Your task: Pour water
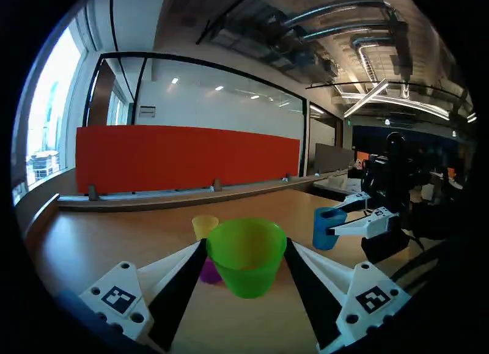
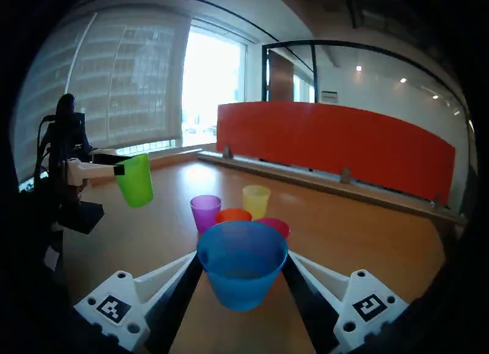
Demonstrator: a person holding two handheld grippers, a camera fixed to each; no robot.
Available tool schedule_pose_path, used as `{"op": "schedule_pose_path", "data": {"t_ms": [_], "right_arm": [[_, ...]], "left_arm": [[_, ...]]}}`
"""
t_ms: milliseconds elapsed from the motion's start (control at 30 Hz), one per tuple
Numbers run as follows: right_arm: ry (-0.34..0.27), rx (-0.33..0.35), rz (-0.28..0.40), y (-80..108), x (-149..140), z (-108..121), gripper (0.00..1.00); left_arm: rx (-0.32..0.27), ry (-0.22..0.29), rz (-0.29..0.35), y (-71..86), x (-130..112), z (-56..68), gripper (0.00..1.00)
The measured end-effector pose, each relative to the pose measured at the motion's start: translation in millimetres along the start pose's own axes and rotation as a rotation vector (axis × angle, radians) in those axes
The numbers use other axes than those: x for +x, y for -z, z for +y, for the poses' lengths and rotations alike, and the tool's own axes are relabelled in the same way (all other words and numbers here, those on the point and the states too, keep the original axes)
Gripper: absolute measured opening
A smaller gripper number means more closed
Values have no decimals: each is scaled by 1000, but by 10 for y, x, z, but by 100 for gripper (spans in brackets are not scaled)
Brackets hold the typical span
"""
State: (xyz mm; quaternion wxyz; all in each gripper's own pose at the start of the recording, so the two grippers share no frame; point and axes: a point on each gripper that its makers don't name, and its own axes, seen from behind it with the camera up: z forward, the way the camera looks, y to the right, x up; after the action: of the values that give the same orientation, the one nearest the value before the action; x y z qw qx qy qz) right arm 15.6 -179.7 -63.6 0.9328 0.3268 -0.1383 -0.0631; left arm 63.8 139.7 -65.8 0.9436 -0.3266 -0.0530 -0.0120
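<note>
My left gripper (image 1: pixel 244 247) is shut on a green cup (image 1: pixel 246 259), held upright above the wooden table (image 1: pixel 91 244). In the right gripper view the same green cup (image 2: pixel 136 180) hangs slightly tilted in the left gripper (image 2: pixel 122 165) at the far left. A blue cup (image 2: pixel 242 271) sits upright between the fingers of my right gripper (image 2: pixel 242 256), which is shut on it. From the left gripper view, the blue cup (image 1: pixel 327 227) and right gripper (image 1: pixel 335 222) appear to the right, apart from the green cup. I cannot tell how much liquid the blue cup holds.
A purple cup (image 2: pixel 205 211), an orange cup (image 2: pixel 233 216), a yellow cup (image 2: pixel 255 200) and a pink cup (image 2: pixel 273 225) stand clustered on the table (image 2: pixel 367 244). A red partition (image 2: pixel 342 140) runs along the table's far edge. Bright windows (image 2: pixel 211 85) lie beyond.
</note>
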Motion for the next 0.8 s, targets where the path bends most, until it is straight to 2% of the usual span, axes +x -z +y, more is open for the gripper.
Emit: {"op": "schedule_pose_path", "data": {"t_ms": [200, 367, 567, 800], "right_arm": [[11, 2, -3, -7, -12, -39, 90], [16, 7, -3, -14, 4, -76, 90], [22, 11, 0, -7, 23, -99, 90], [26, 13, 4, 1, 38, -107, 91]], "left_arm": [[-8, -58, 0, 80, 10, 85, 90], [-17, -81, 1, 86, -16, 169, 90], [-38, -60, 9, 85, -32, 254, 90], [-46, -27, 12, 72, -34, 284, 90]]}}
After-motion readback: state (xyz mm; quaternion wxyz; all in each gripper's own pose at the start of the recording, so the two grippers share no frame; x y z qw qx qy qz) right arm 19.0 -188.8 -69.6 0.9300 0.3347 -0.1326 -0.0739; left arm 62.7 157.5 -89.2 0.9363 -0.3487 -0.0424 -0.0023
